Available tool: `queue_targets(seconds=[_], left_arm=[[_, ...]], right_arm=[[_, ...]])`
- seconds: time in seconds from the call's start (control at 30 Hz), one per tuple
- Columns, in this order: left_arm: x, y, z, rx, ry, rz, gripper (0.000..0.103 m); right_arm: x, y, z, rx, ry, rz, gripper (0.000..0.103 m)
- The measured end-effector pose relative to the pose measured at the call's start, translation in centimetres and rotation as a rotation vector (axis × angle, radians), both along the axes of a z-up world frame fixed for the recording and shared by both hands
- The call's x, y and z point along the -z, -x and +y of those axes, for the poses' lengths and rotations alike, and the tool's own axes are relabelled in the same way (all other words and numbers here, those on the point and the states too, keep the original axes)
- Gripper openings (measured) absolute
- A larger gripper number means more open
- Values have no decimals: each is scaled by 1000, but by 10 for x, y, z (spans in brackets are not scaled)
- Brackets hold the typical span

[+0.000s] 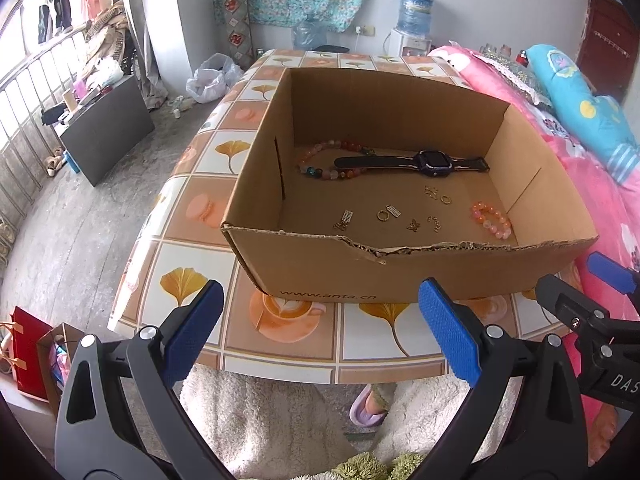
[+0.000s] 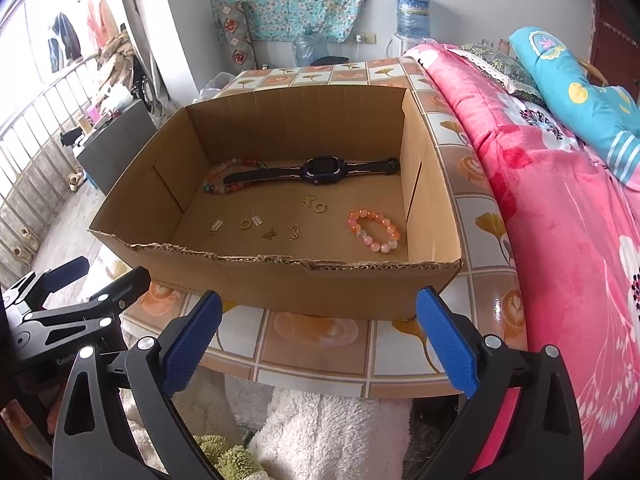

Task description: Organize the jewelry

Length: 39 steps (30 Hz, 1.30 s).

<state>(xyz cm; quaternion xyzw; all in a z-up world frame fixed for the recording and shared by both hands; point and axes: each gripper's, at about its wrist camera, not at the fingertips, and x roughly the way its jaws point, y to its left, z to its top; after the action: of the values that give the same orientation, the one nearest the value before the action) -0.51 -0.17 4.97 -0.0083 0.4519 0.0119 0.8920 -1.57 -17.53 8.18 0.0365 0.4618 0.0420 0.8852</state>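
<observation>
An open cardboard box (image 1: 316, 268) (image 2: 280, 284) stands on a tiled table. Inside lie a black smartwatch (image 1: 424, 159) (image 2: 320, 168), a long multicolour bead bracelet (image 1: 316, 156) (image 2: 218, 178), a small pink-orange bead bracelet (image 1: 490, 220) (image 2: 374, 230) and several small gold pieces (image 1: 384, 215) (image 2: 272, 233). My left gripper (image 1: 320, 332) is open and empty, held in front of the box's near wall. My right gripper (image 2: 318, 340) is open and empty, also in front of the box, to the right of the left one.
The table (image 1: 296, 320) (image 2: 316, 330) has a leaf-and-coffee patterned cover. A bed with a pink floral blanket (image 2: 560, 200) (image 1: 592, 168) runs along the right side. A white fluffy rug (image 2: 332, 436) lies below the table edge. A dark cabinet (image 1: 108, 132) stands at the left.
</observation>
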Motion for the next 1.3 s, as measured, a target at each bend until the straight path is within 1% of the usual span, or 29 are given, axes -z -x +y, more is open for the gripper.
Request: queue_targets(seconds=[0.17, 0.3, 0.63, 0.83, 1.3], left_arm=[[1, -2, -1, -15, 9, 13, 94], [3, -4, 2, -25, 43, 35, 94], [6, -4, -4, 5, 16, 48, 94], [5, -4, -4, 7, 18, 47, 94], [6, -5, -4, 21, 20, 60, 94]], right_arm=[[1, -4, -2, 4, 0, 11, 95], [2, -7, -3, 5, -6, 14, 95], [5, -12, 2, -7, -11, 30, 95], [7, -13, 4, -17, 8, 37, 95], [10, -14, -1, 4, 5, 46, 95]])
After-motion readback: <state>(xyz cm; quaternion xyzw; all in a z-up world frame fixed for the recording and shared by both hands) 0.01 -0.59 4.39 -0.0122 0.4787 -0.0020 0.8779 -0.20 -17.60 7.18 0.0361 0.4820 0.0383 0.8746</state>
